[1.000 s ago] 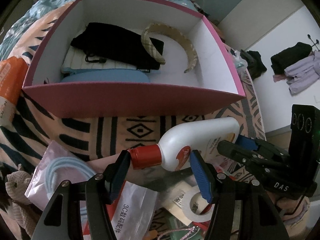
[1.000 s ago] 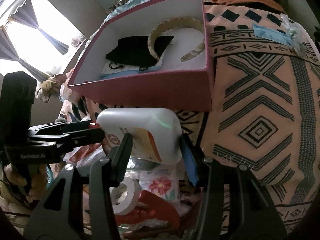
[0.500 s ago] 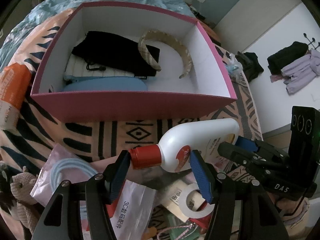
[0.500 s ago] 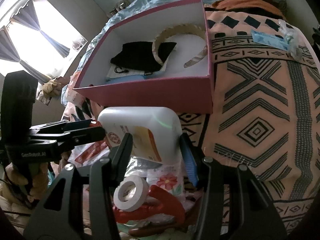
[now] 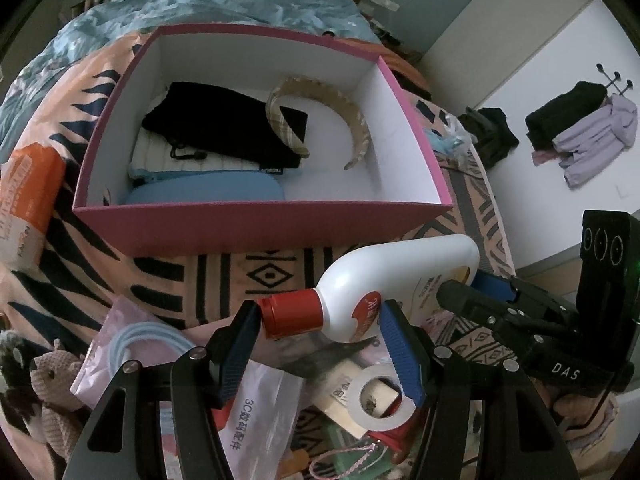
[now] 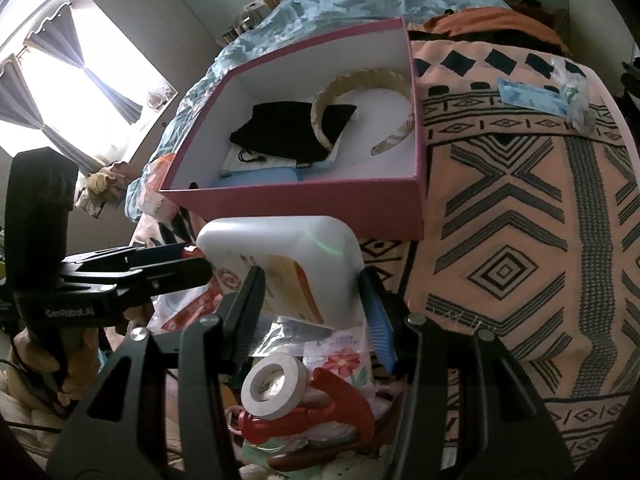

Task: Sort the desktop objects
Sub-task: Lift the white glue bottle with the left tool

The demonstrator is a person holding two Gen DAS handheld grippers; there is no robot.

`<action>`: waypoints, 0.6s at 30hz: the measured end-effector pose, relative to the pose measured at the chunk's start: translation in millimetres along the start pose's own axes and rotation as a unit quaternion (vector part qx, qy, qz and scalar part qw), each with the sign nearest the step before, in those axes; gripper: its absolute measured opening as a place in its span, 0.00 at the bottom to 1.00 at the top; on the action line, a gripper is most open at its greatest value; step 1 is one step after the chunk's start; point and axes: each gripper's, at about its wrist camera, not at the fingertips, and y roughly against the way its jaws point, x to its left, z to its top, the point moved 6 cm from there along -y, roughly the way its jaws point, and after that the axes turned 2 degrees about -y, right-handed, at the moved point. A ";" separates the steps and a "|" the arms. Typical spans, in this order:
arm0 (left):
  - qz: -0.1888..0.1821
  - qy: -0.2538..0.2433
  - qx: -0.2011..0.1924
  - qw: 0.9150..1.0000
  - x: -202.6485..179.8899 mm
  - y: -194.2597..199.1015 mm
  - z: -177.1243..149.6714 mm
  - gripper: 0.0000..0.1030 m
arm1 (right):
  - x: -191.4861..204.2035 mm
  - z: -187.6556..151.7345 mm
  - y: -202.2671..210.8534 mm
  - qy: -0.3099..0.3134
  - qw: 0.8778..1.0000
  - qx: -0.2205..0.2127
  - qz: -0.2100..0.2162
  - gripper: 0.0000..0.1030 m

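Your 2 grippers clamp the white bottle (image 5: 400,280): left gripper (image 5: 320,344) at its red cap end, right gripper (image 6: 310,308) hiding its base. Its label is unreadable; the bag (image 5: 260,420) nearest you reads "3C".

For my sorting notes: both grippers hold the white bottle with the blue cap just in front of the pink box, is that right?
Nearly: the white bottle, held by the left gripper and right gripper before the pink box, has a red cap, as the left wrist view shows.
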 end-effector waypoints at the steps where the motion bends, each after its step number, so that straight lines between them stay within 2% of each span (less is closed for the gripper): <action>1: 0.000 0.000 -0.001 1.000 -0.4 1.0 0.4 0.61 | 0.7 0.4 1.1 0.000 1.000 -0.001 0.000 0.50; 18: -0.004 -0.008 -0.019 1.000 -7.1 12.8 4.7 0.61 | 6.0 4.4 14.3 0.002 1.000 -0.020 0.002 0.50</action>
